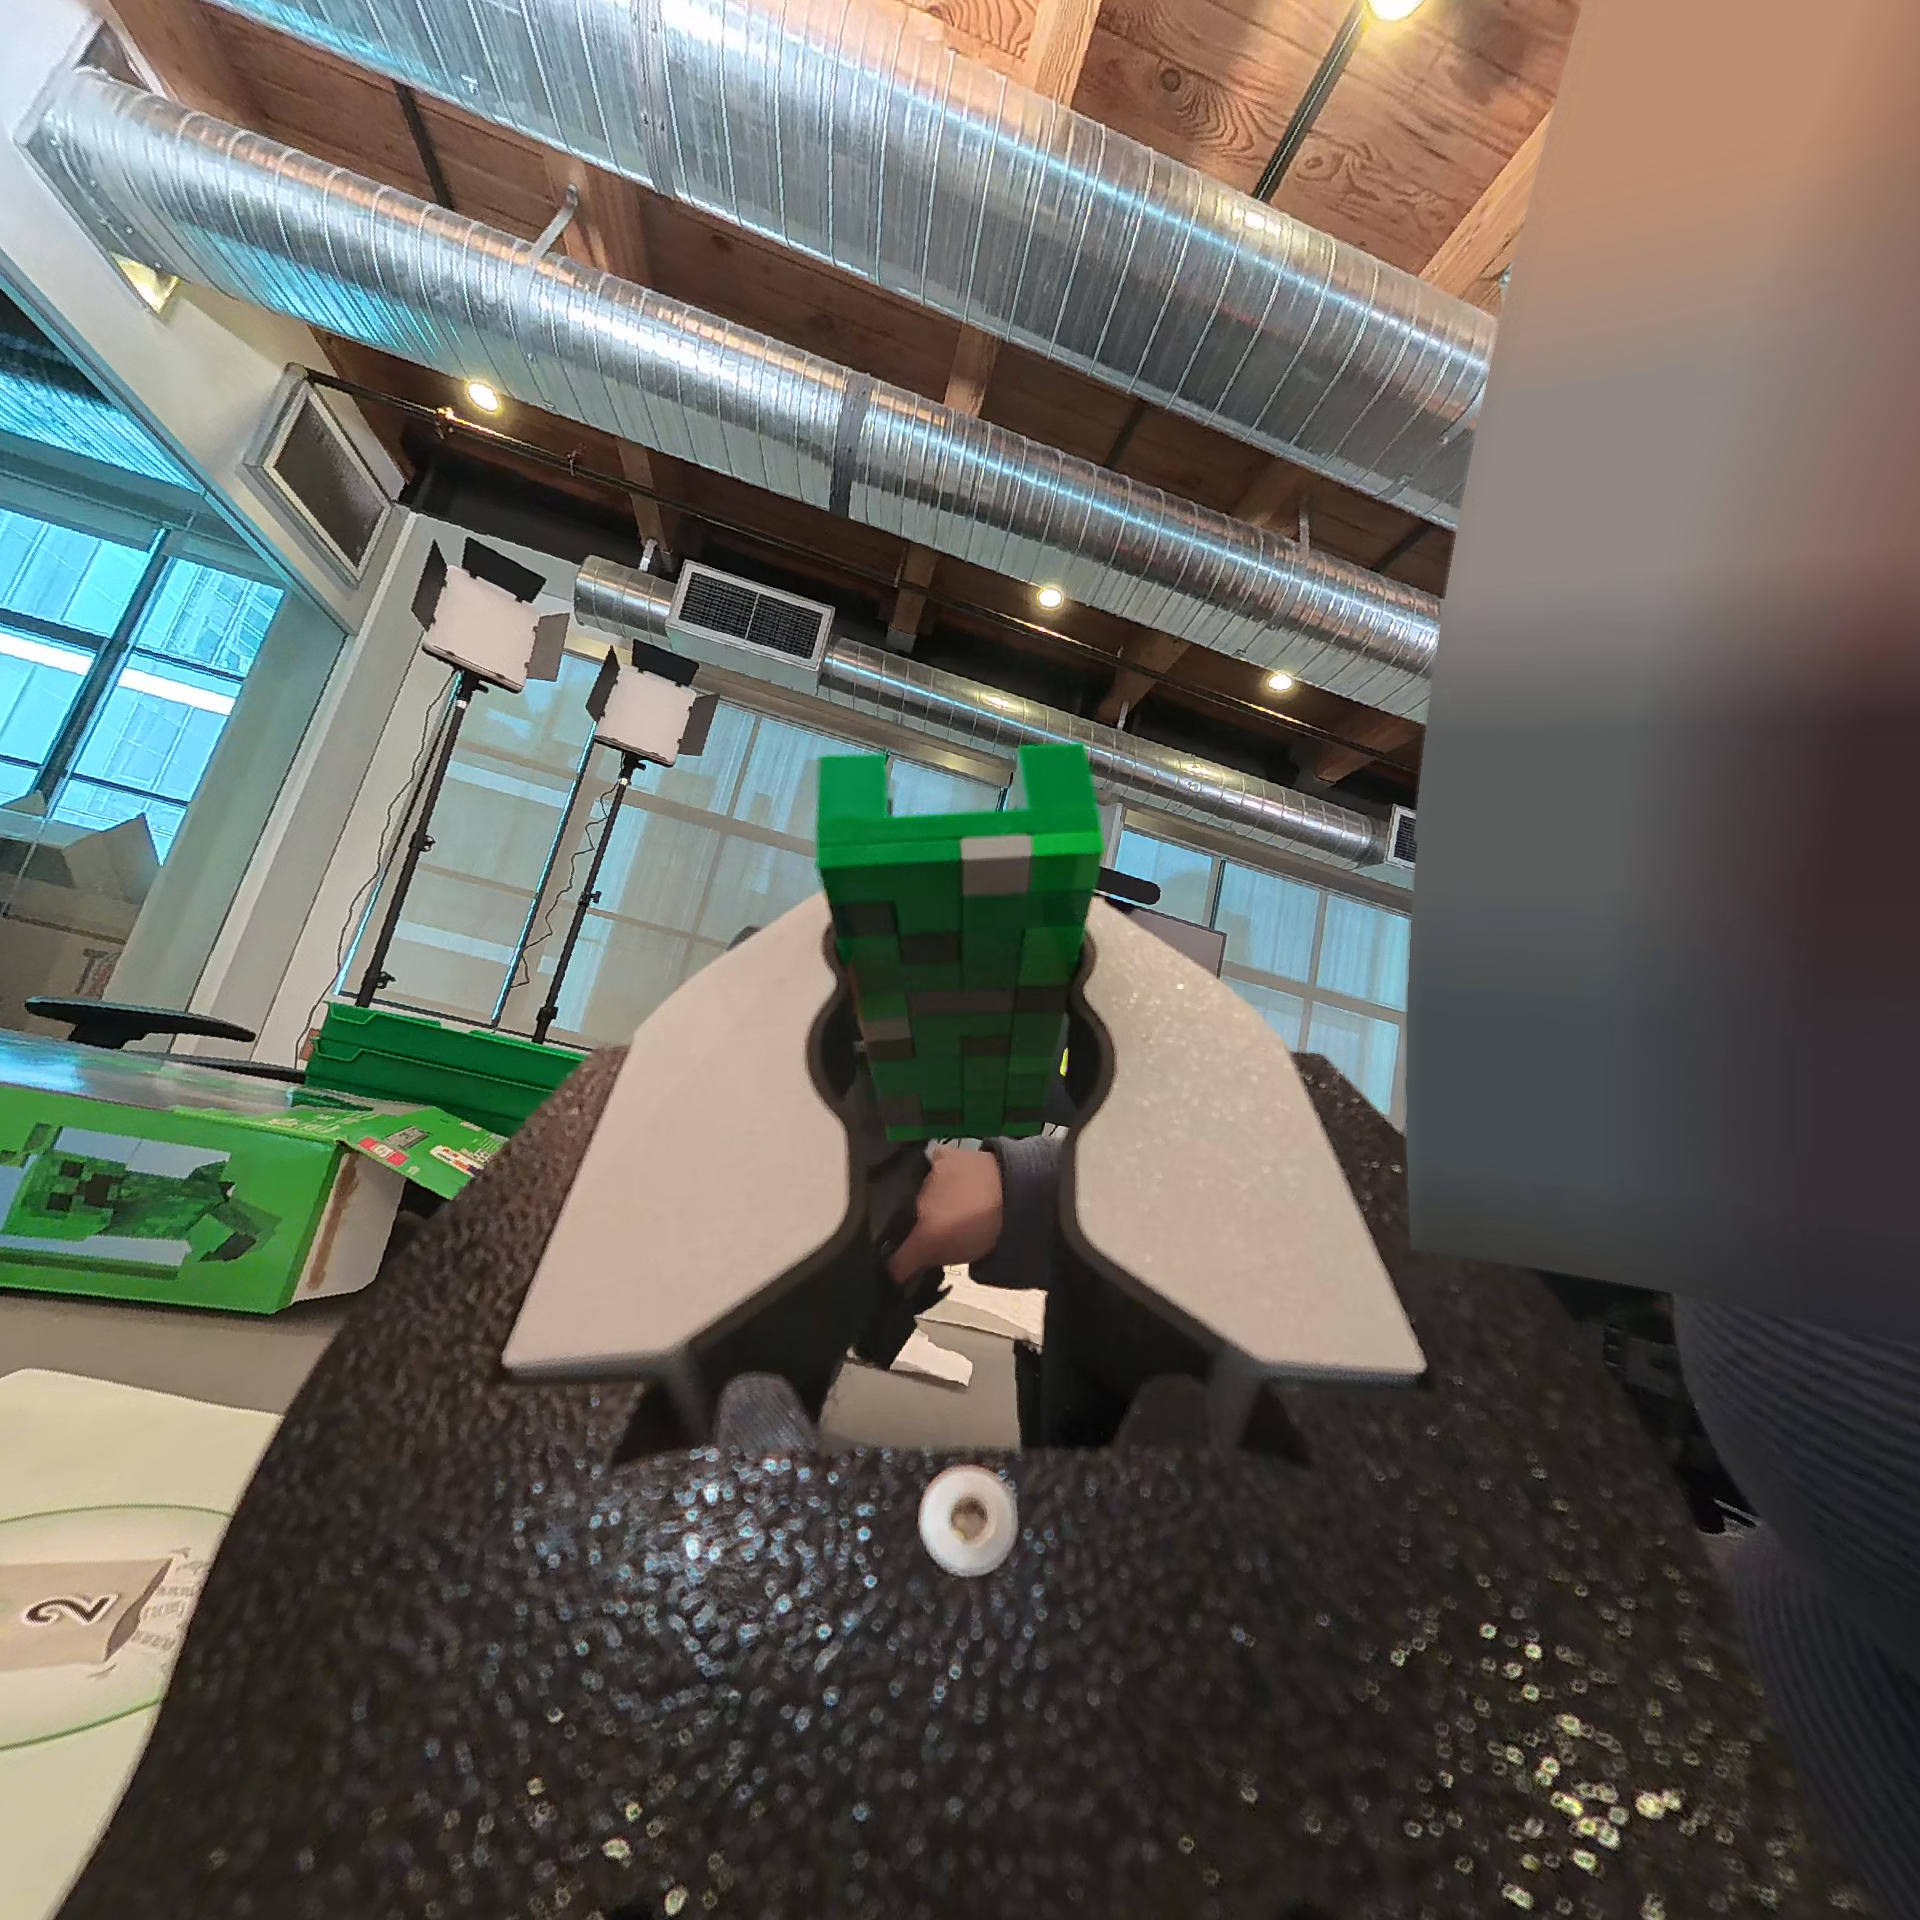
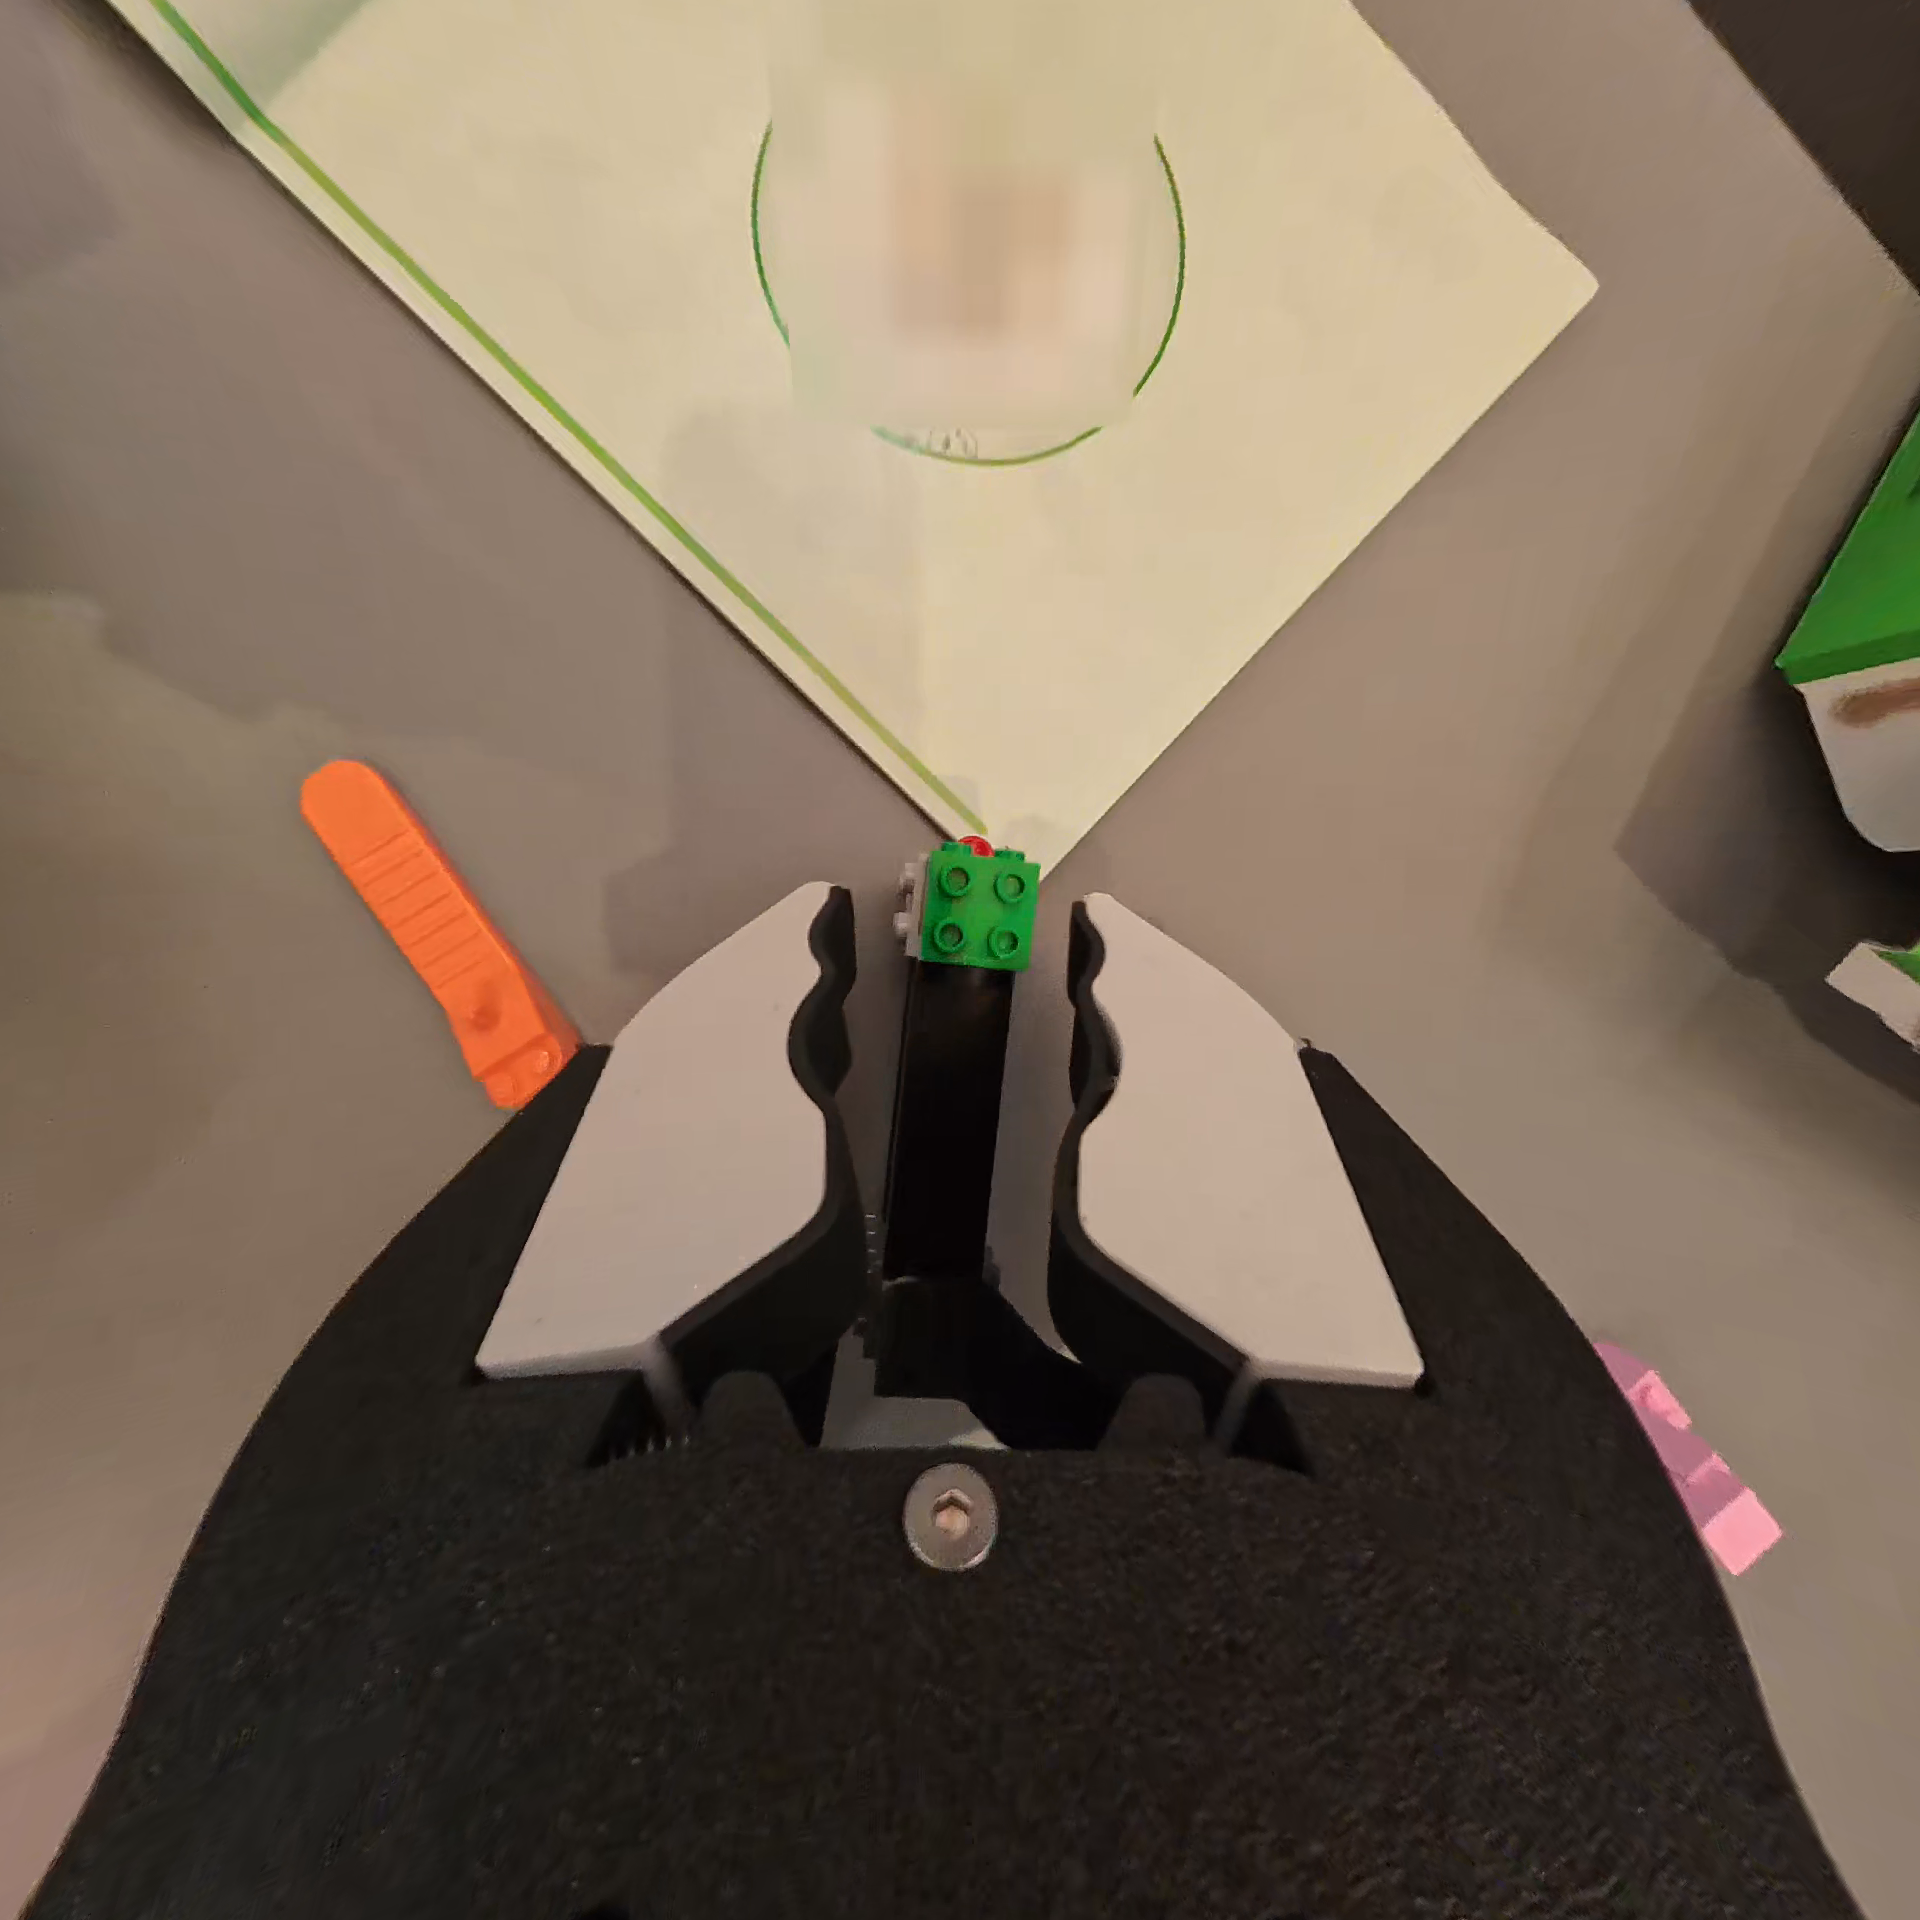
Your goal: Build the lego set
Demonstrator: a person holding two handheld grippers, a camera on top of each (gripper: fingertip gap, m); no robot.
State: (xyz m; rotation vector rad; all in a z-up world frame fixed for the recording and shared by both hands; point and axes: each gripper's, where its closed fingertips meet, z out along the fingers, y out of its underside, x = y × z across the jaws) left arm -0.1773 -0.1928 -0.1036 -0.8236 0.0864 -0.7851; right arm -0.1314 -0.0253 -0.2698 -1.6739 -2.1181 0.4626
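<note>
Up in the air, the left claw (image 1: 961, 997) is clenched on a green lego body (image 1: 961, 935) with grey and dark patches, tilted toward the ceiling ducts (image 1: 935, 312). A green set box (image 1: 156, 1195) lies on the bench (image 1: 125, 1340) to its left. Meanwhile the right claw (image 2: 961, 935) points down at the bench, its fingers (image 2: 727, 1091) spread apart on either side of a black column topped by a green studded brick (image 2: 977, 914), touching neither side. An orange brick separator (image 2: 436, 935) lies to the left, pink pieces (image 2: 1694, 1475) to the right, and a pale instruction sheet (image 2: 1039, 623) just beyond.
</note>
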